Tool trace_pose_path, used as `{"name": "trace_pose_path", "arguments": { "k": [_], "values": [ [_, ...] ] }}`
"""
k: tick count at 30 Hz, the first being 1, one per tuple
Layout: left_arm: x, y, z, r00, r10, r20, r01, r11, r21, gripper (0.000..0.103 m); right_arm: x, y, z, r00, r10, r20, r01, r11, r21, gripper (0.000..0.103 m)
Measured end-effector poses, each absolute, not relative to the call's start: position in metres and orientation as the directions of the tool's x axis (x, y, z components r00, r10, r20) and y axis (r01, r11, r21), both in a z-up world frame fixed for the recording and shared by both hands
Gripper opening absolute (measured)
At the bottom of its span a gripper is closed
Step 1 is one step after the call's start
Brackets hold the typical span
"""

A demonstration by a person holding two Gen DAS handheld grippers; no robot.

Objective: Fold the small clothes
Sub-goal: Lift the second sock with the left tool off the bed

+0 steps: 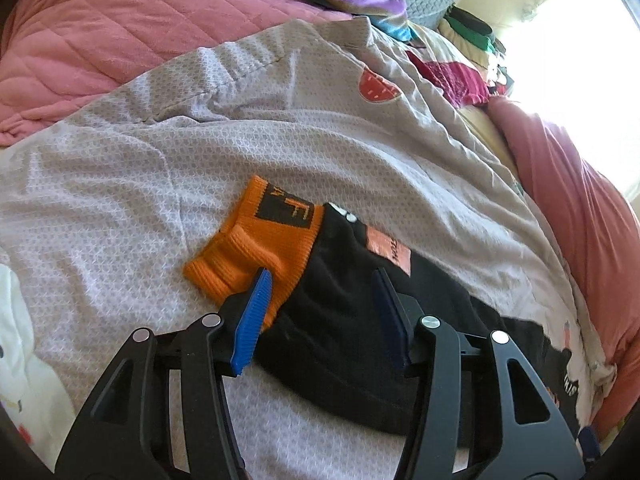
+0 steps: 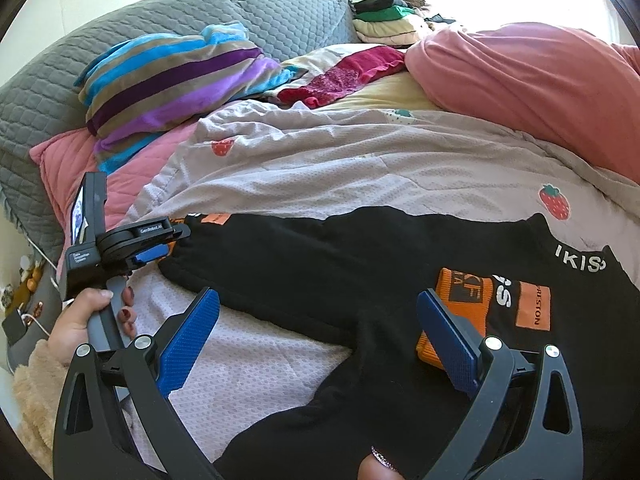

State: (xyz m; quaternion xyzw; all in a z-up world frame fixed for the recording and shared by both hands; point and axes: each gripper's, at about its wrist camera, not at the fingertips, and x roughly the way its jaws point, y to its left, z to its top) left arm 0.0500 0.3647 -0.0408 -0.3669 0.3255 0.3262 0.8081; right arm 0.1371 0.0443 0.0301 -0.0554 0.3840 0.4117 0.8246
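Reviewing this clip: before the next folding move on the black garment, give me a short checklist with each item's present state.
1. Left gripper closed on the orange cuff of the black garment: ok, its pads pinch cuff and black fabric.
2. Right gripper free to grasp: ok, jaws wide open above the garment, nothing pinched.
3. Garment spread flat: not ok, the black fabric is bunched and creased between the right gripper's jaws.
4. Second orange cuff located: ok, folded over onto the black fabric beside the right gripper's right-hand finger.
5. Strawberry-print bedsheet not caught in the left grip: cannot tell.
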Motion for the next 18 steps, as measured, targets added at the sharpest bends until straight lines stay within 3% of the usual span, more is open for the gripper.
{"name": "trace_pose_path", "arguments": {
  "k": [2, 3, 4, 7, 12, 15, 17, 18],
  "values": [
    [0.049, 0.37, -0.042, 0.578, 0.294, -0.761, -0.771, 0.502, -0.391, 0.027, 0.138, 0.041, 0.031, 0.37, 0.636, -0.677, -0.715, 0.66, 0.229, 0.098],
    [0.048, 0.373, -0.043, 0.581, 0.292, -0.76, -0.772, 0.494, -0.4, 0.009, 0.138, 0.039, 0.031, 0.374, 0.636, -0.675, -0.712, 0.663, 0.23, 0.098],
    [0.046, 0.375, -0.042, 0.587, 0.29, -0.756, -0.771, 0.485, -0.413, 0.001, 0.138, 0.037, 0.032, 0.377, 0.636, -0.673, -0.71, 0.665, 0.231, 0.098],
    [0.04, 0.375, -0.035, 0.634, 0.271, -0.725, -0.74, 0.486, -0.465, 0.0, 0.139, 0.029, 0.033, 0.387, 0.64, -0.664, -0.698, 0.673, 0.242, 0.098],
    [0.036, 0.361, -0.008, 0.686, 0.293, -0.666, -0.688, 0.559, -0.463, 0.0, 0.143, 0.017, 0.03, 0.388, 0.638, -0.665, -0.677, 0.687, 0.264, 0.098],
    [0.021, 0.36, 0.0, 0.658, 0.339, -0.673, -0.719, 0.55, -0.426, 0.0, 0.146, 0.01, 0.029, 0.391, 0.637, -0.664, -0.663, 0.696, 0.276, 0.098],
    [0.014, 0.364, -0.003, 0.636, 0.326, -0.699, -0.735, 0.531, -0.421, 0.007, 0.147, 0.008, 0.029, 0.393, 0.637, -0.663, -0.657, 0.699, 0.283, 0.098],
    [0.012, 0.366, -0.006, 0.633, 0.31, -0.71, -0.737, 0.521, -0.43, 0.021, 0.147, 0.007, 0.029, 0.394, 0.638, -0.662, -0.654, 0.7, 0.286, 0.098]
  ]
}}
